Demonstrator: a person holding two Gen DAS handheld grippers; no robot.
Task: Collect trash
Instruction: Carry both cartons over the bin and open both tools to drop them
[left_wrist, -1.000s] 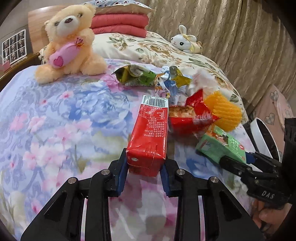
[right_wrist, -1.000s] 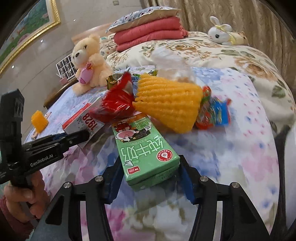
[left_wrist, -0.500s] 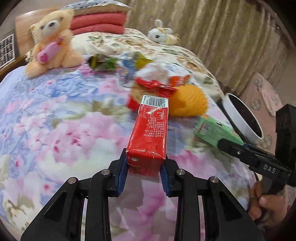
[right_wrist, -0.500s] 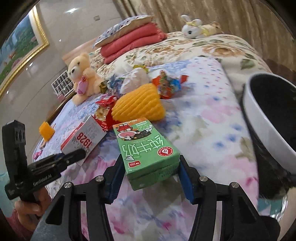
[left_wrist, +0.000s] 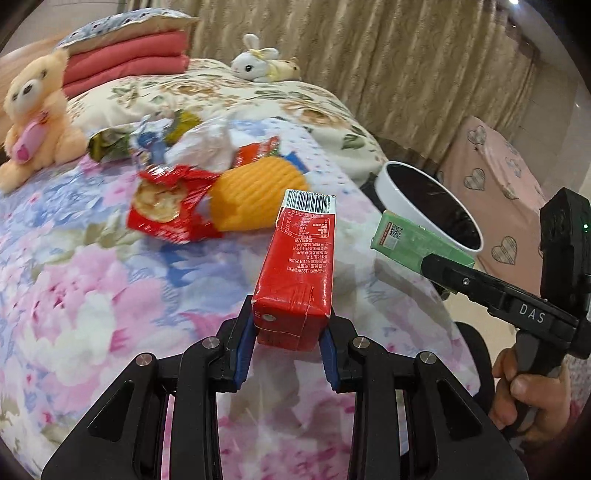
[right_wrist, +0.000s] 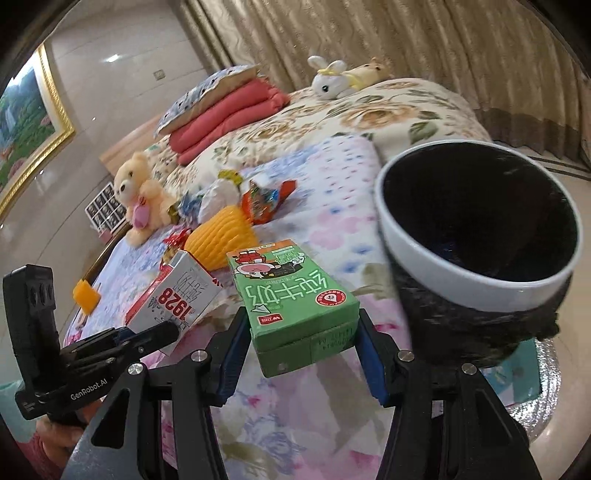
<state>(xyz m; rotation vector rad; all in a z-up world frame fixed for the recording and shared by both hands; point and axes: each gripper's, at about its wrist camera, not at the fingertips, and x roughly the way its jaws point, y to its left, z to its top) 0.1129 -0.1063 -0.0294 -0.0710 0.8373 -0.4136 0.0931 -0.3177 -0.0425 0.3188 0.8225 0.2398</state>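
Carrying two cartons at once, we are in the transport step of the clean-up: our left tongs (left_wrist: 286, 341) are clamped on the base of a red milk carton (left_wrist: 301, 269), which juts forward above the flowered bed (left_wrist: 92, 288), and our right tongs (right_wrist: 301, 354) are closed around a green milk carton (right_wrist: 291, 291) lying flat between the blue pads (right_wrist: 373, 365), with the pads pressing on both of its long sides. Neither carton touches the quilt. Off the bed's edge stands the waste bin (right_wrist: 443, 258), white-rimmed with a dark liner, its mouth open; in the right wrist view it sits just beside the green carton, and in the left wrist view it lies past that carton, further from the red one. We judge that the next move calls for bringing each carton over the open mouth before letting go, the green one first since it is nearer, keeping the two tools from crossing. More rubbish waits on the bed: a red snack bag (left_wrist: 170, 206), a yellow foam net (left_wrist: 255, 195), a crumpled white bag (left_wrist: 207, 144) and other wrappers (left_wrist: 147, 140) near a teddy bear (left_wrist: 33, 118), so the task looks only partly done.
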